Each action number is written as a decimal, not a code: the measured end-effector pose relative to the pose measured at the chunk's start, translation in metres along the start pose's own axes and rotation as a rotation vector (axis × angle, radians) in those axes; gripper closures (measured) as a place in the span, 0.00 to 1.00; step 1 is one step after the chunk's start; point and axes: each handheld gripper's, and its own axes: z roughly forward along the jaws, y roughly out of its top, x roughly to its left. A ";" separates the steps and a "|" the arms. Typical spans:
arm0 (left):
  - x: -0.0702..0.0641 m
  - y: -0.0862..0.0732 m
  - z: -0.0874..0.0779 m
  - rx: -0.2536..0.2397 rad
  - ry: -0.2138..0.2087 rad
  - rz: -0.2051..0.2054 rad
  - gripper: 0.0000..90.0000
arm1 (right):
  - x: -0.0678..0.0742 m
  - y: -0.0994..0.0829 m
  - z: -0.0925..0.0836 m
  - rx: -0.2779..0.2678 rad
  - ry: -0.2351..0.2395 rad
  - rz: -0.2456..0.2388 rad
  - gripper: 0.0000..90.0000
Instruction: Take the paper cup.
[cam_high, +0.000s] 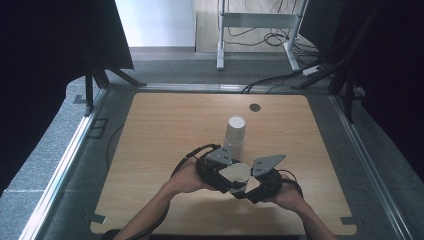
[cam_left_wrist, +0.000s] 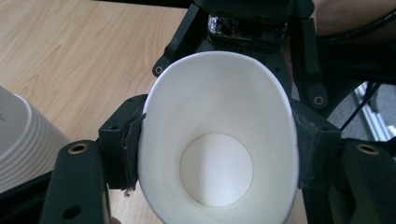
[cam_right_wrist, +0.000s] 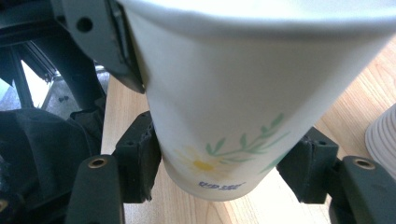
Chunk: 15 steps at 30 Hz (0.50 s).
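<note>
A white paper cup (cam_high: 235, 173) with a daisy print (cam_right_wrist: 219, 116) hangs just above the wooden table (cam_high: 160, 135), held between both grippers near the front middle. My left gripper (cam_high: 221, 171) grips it near the rim. In the left gripper view the pads (cam_left_wrist: 132, 142) squeeze the open mouth (cam_left_wrist: 219, 140) into an oval. My right gripper (cam_high: 253, 182) comes in from the other side, and its pads (cam_right_wrist: 142, 161) press the cup's lower end. The cup is empty inside.
A stack of upturned paper cups (cam_high: 235, 131) stands just behind the grippers, and shows at the edge of both gripper views as stacked rims (cam_left_wrist: 21, 140) (cam_right_wrist: 383, 135). A dark round hole (cam_high: 255, 107) sits near the table's far edge. Desk legs and cables lie beyond.
</note>
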 end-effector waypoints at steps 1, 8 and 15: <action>0.000 0.001 0.000 0.007 0.009 0.003 0.35 | 0.000 0.000 0.000 0.004 -0.013 -0.001 0.36; 0.001 0.006 -0.005 0.057 0.061 0.021 0.35 | -0.002 -0.001 -0.001 0.017 -0.081 0.012 0.15; 0.004 0.006 -0.008 0.088 0.104 0.018 0.35 | -0.005 -0.005 -0.006 0.002 -0.137 0.059 0.06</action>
